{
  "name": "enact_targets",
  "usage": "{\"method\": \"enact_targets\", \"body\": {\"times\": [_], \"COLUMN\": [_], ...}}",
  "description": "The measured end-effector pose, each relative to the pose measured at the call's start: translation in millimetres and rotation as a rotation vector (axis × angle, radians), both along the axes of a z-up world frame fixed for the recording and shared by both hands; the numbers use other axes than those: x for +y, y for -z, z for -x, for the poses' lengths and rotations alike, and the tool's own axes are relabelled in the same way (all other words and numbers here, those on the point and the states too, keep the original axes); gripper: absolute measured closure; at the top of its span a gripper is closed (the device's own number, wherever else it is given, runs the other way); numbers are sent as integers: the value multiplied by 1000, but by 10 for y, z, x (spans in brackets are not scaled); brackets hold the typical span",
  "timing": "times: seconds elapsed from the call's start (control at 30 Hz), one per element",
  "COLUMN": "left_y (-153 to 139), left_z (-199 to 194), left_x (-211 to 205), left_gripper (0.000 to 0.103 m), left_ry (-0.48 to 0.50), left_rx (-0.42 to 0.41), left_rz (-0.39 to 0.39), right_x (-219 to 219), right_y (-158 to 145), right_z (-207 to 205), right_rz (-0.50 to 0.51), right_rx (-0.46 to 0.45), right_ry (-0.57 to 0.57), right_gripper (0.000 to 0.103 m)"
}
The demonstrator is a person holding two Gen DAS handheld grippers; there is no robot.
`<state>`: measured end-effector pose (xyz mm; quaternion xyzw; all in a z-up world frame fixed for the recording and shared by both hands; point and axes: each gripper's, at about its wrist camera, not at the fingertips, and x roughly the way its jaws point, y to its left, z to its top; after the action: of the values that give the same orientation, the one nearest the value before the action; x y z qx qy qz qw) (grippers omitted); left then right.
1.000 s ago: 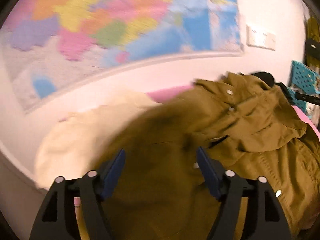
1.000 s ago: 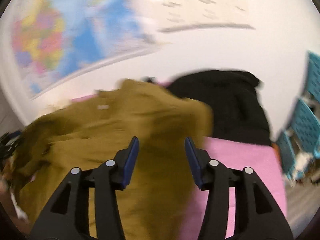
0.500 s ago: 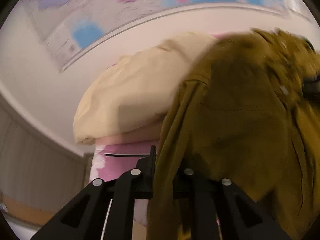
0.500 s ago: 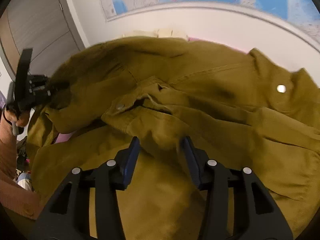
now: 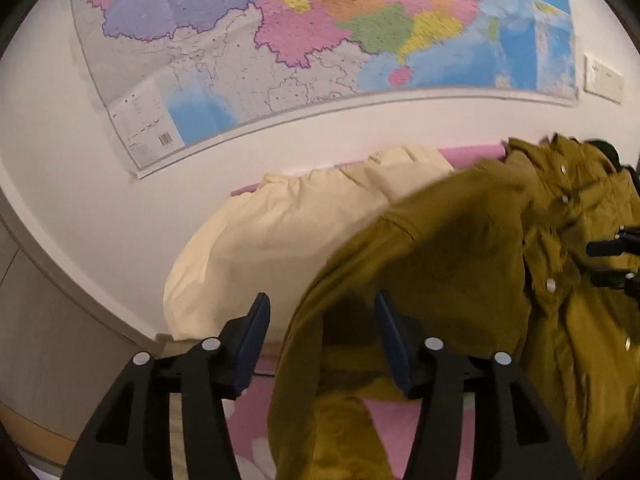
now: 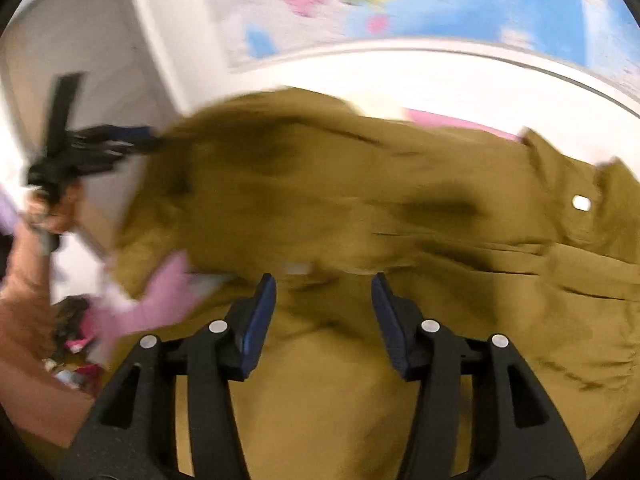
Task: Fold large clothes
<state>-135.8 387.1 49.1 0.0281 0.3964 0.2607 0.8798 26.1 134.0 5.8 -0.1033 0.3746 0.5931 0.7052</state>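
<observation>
Left claw (image 5: 322,330) has its blue-padded jaws apart after just opening up again; a hanging fold of the olive jacket (image 5: 460,248) droops in the gap, but the pads aren't pinching it. Right claw (image 6: 324,312) is also apart, jaws just easing wider, hovering over rumpled cloth with nothing gripped. The jacket is a heavy cotton-looking thing with metal snaps, heaped on the pink sheet (image 5: 424,432). Just behind it sits a puffy cream pillow (image 5: 280,240). Furthest back, a glossy colourful map (image 5: 320,40) is on the white wall.
</observation>
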Motion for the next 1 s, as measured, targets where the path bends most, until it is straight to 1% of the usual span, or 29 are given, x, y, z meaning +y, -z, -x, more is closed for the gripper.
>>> {"method": "enact_targets", "body": {"times": [0.07,0.1,0.17,0.2,0.23,0.27,0.33,0.37,0.43,0.5,0.53,0.6,0.63,0.67,0.7,0.73,0.8,0.83,0.93,0.97,1.0], "left_y": [92,129,208,237,258,260,211,152,5,-152,-221,-317,-345,-365,-359,-338,-187,-68,295,454,576], "left_z": [98,124,125,121,112,115,127,142,157,158,139,104,87,80,95,111,211,251,359,376,375], "left_x": [-22,-43,-30,-24,-21,-28,-37,-46,-120,-255,-334,-469,-544,-589,-580,-558,-486,-434,-256,-190,-130], "left_gripper": [50,50,70,89,99,99,100,100,100,100,100,100,99,98,90,62,35,34,35,39,66], "left_ry": [15,16,7,0,-7,-6,7,20,61,120,148,193,207,202,201,196,118,70,-5,-33,-57], "left_rx": [12,21,53,69,79,78,52,27,-24,-71,-84,-98,-100,-101,-107,-105,-83,-46,44,91,134], "left_rz": [4,1,2,7,15,25,69,127,207,254,262,260,240,199,193,187,90,38,14,-4,-4], "right_x": [73,140,303,372,511,621,825,951,1079,1100,1081,1087,1114,1132,1140,1137,1048,1032,940,927,929], "right_y": [-23,-18,11,19,36,48,50,67,55,5,-21,-34,-24,6,46,68,94,125,154,169,172], "right_z": [226,363,618,702,802,880,1015,1133,1232,1302,1323,1353,1383,1393,1388,1388,1324,1280,1194,1190,1174], "right_rz": [-21,-31,-44,-50,-45,-45,-57,-77,-110,-166,-205,-252,-249,-229,-207,-197,-188,-183,-158,-157,-153], "right_rx": [16,36,75,83,100,106,129,151,186,196,202,214,208,207,225,232,231,240,234,235,237], "right_ry": [-98,-167,-274,-311,-358,-374,-408,-417,-427,-414,-393,-365,-355,-341,-343,-341,-311,-310,-296,-291,-290], "right_gripper": [52,51,50,49,48,47,47,47,46,40,36,34,33,33,33,34,34,34,34,34,34]}}
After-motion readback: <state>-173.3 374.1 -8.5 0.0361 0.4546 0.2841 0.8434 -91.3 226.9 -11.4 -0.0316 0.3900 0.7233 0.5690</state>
